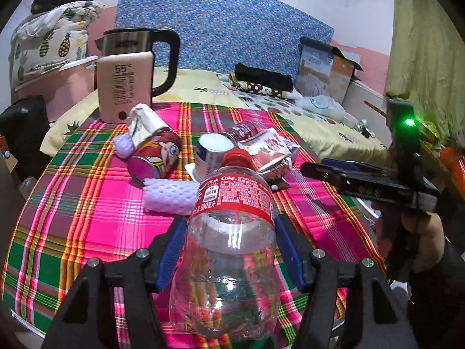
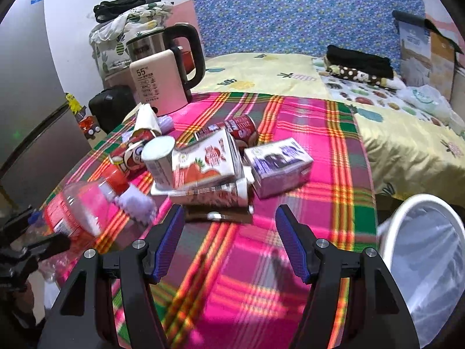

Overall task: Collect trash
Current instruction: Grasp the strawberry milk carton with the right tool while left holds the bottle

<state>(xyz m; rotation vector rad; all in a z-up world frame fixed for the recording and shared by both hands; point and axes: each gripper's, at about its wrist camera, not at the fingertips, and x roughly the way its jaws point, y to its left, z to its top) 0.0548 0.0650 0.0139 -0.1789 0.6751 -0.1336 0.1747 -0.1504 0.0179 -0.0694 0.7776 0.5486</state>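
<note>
My left gripper [image 1: 230,226] is shut on a clear plastic Coke bottle [image 1: 232,264] with a red cap and label; both blue pads press its sides and it hangs tilted over the plaid cloth. The right wrist view shows that bottle [image 2: 78,206] at the far left. My right gripper [image 2: 229,232] is open and holds nothing, just short of the trash pile. In the pile lie a strawberry carton [image 2: 203,160], a purple carton [image 2: 279,165], a white cup [image 2: 158,157], a red cartoon can [image 1: 157,157], a red can [image 2: 241,128] and white foam netting [image 1: 171,197].
A white bin with a clear liner [image 2: 424,261] stands off the table's right edge. At the back of the plaid cloth [image 2: 290,261] stand a pink box marked 55 [image 1: 125,87] and a steel kettle [image 1: 136,40]. Behind is a bed with a yellow sheet [image 2: 261,69].
</note>
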